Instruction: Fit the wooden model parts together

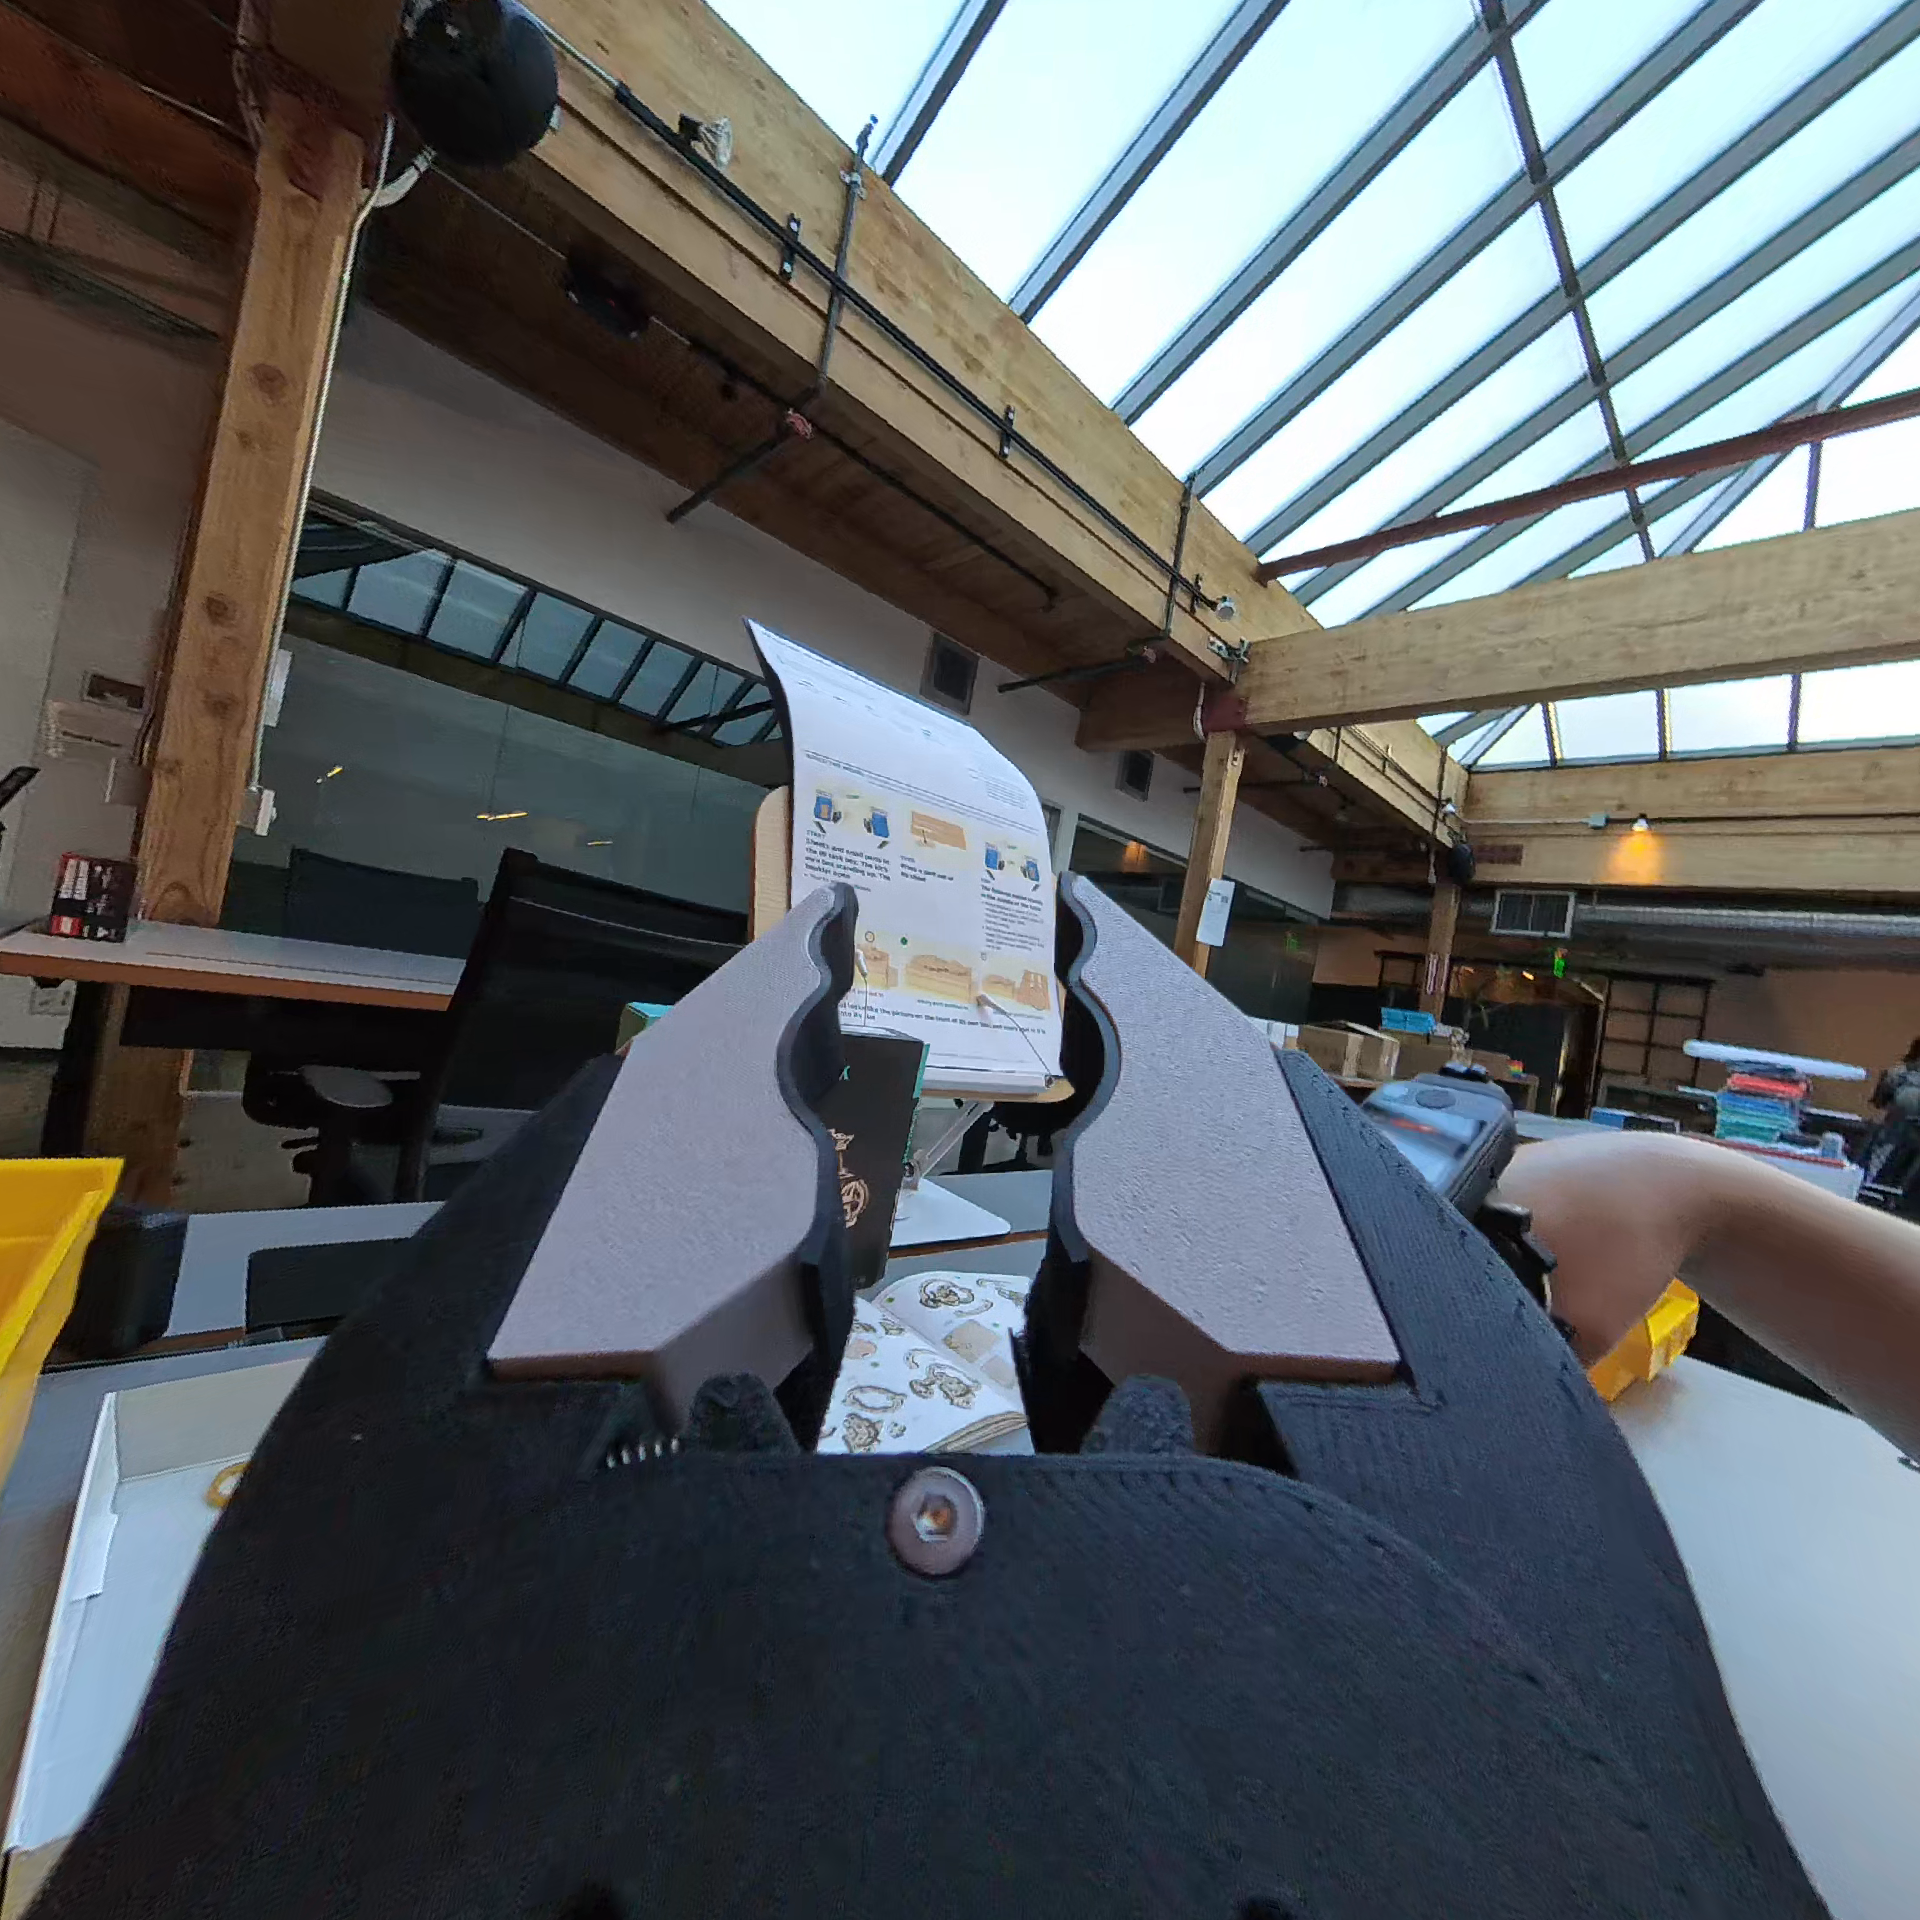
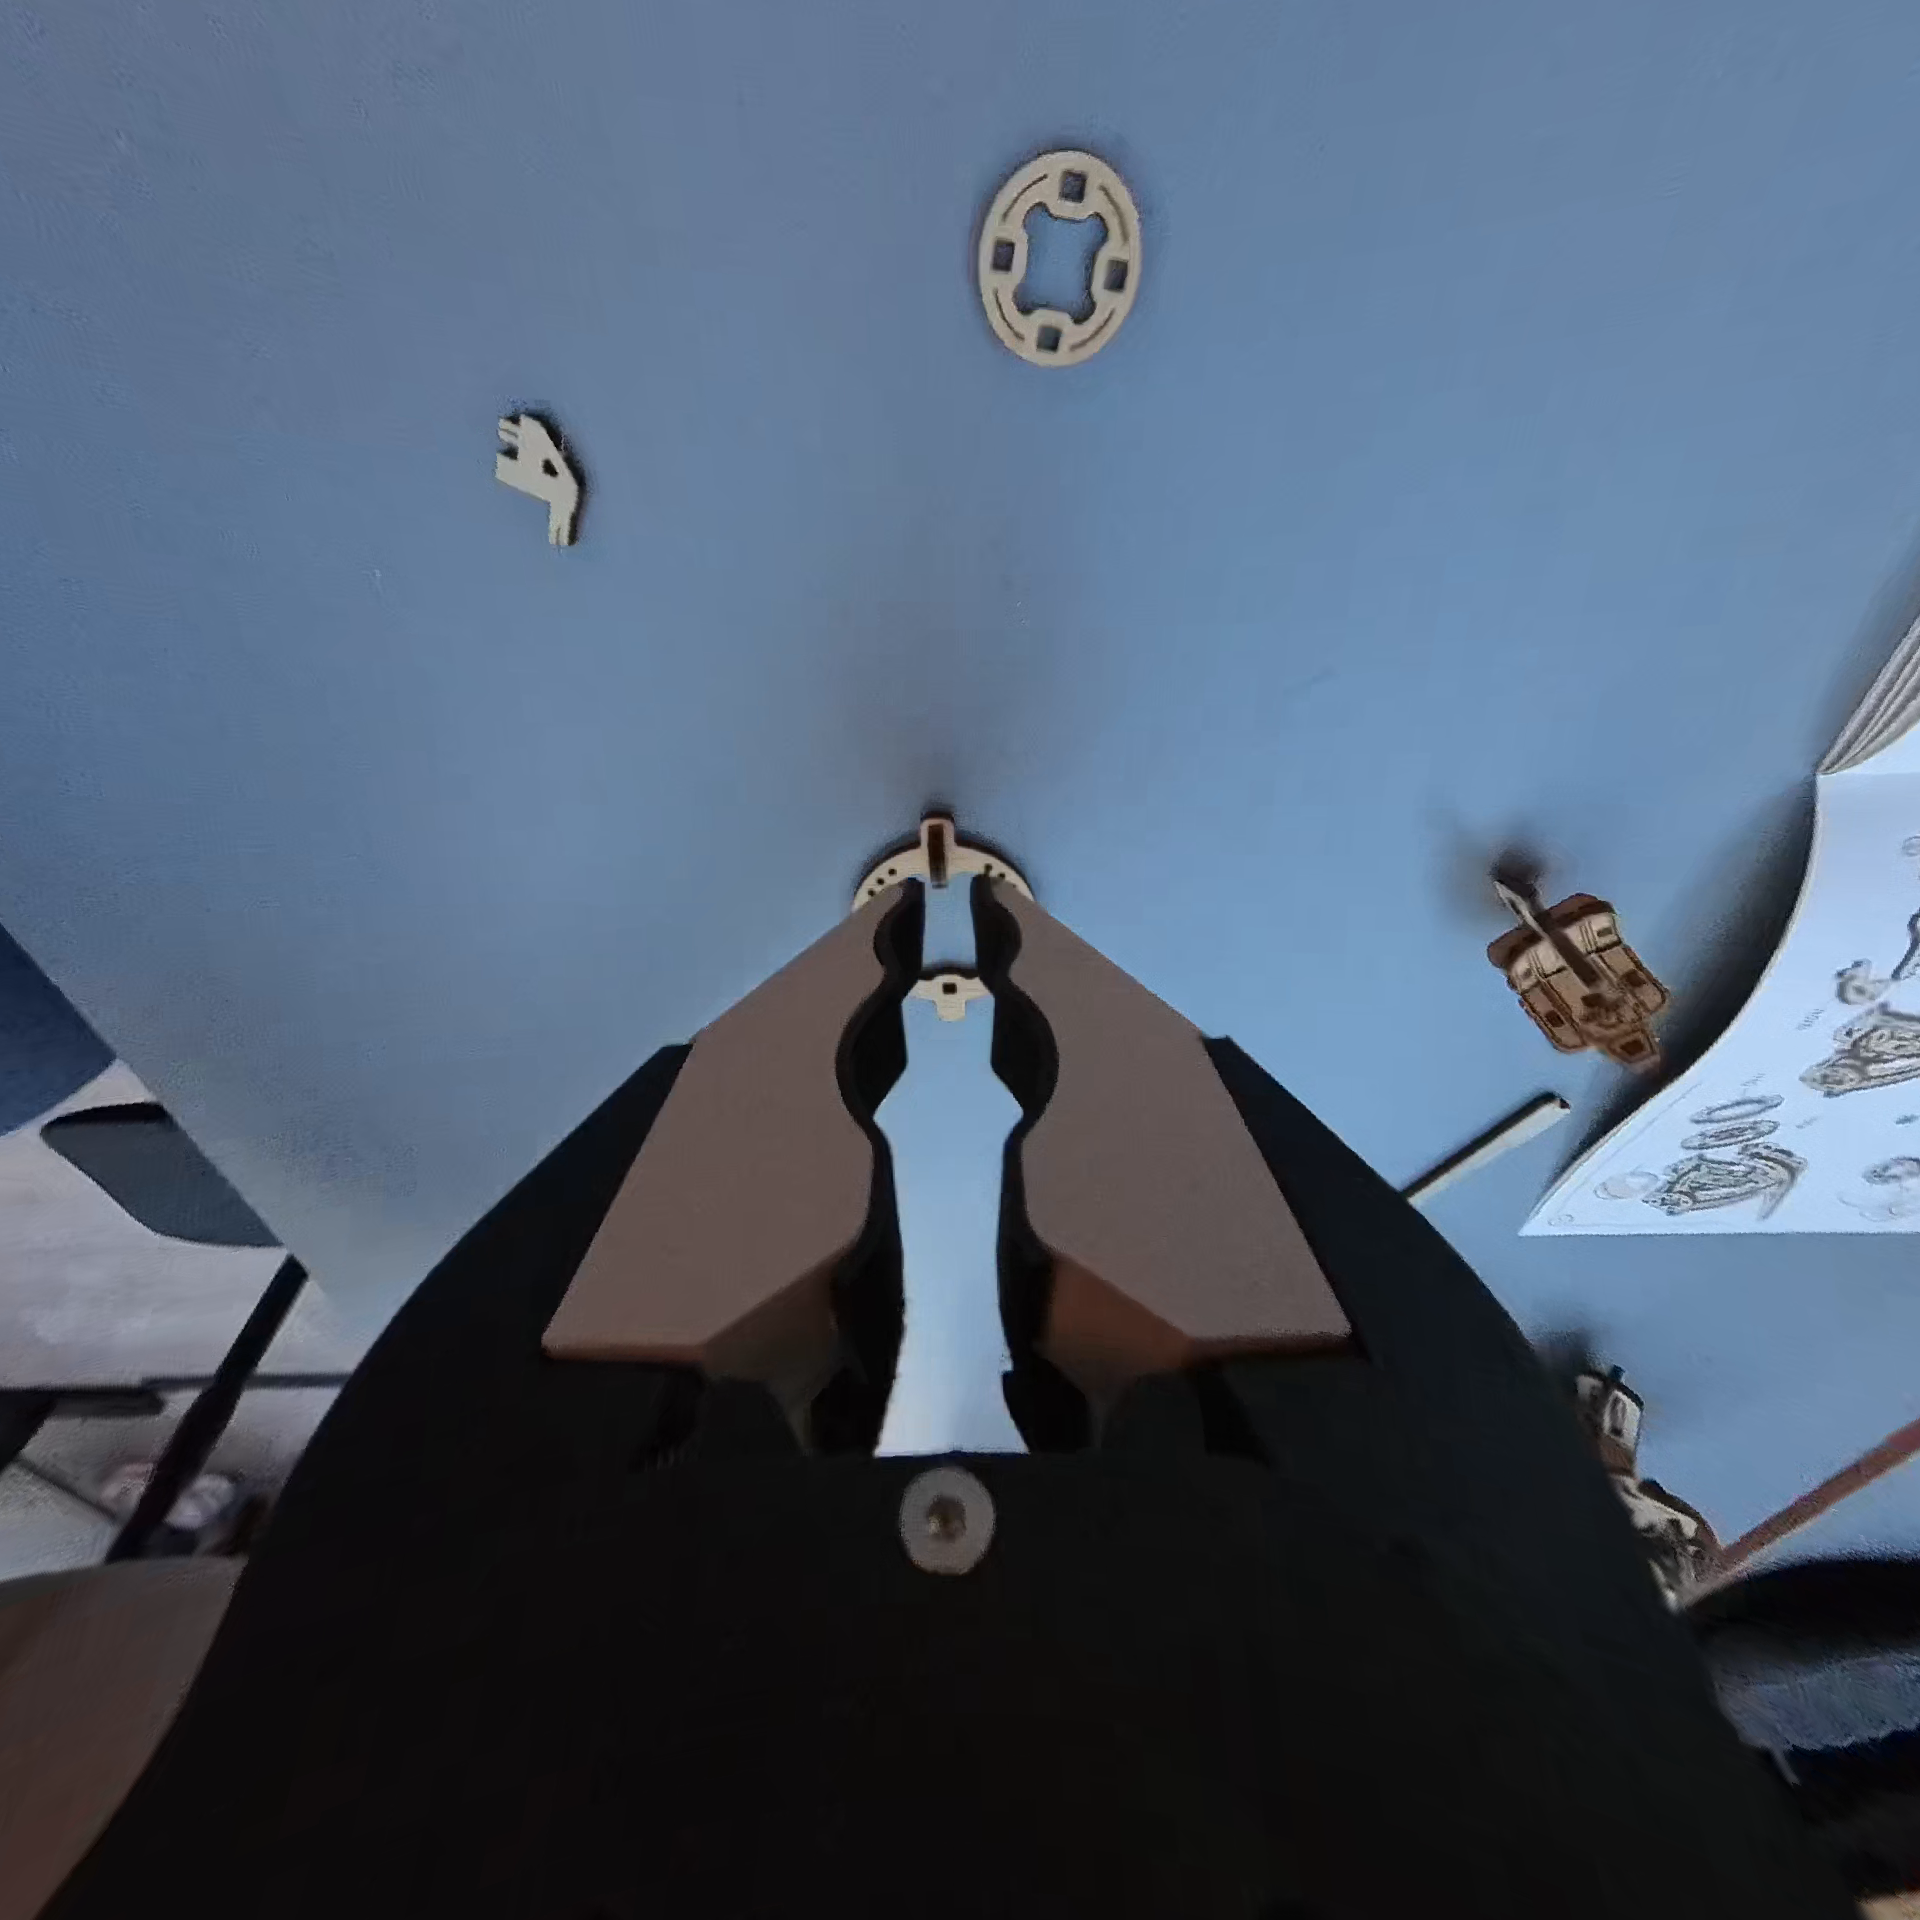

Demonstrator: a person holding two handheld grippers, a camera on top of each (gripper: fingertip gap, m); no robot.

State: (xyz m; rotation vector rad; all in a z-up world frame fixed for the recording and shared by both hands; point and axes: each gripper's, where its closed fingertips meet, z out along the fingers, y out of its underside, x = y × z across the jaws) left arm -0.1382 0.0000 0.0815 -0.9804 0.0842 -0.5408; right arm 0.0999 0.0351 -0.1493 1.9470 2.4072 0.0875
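In the left wrist view the left gripper [image 1: 956, 935] points up and forward over the desk with its two brown, wavy-edged fingers [image 1: 707, 1122] spread well apart and nothing between them. Straight beyond the tips a white printed instruction sheet [image 1: 914, 831] curls upright on a pale stand; below the gap, close to the palm, lies an open booklet with drawings of parts [image 1: 935, 1361], and a dark box with gold ornament [image 1: 868, 1153] stands just behind it. Far to the gripper's left sits a yellow plastic bin [image 1: 42, 1257], and to its right a person's bare forearm [image 1: 1704, 1247] reaches across the white table [image 1: 1787, 1558]. In the right wrist view the right gripper [image 2: 948, 896] points down at a blue work surface [image 2: 1351, 520], its fingers a narrow gap apart — the tips rest at either side of a small round pale wooden disc with an upright tab [image 2: 940, 862]; whether they pinch it I cannot tell. Well ahead of the tips lies a flat wooden ring with a four-lobed cut-out [image 2: 1058, 272], ahead and to the left a small notched wooden piece [image 2: 542, 476], and off to the right a partly built brown wooden assembly [image 2: 1574, 985] — beside an illustrated white page [image 2: 1766, 1091].
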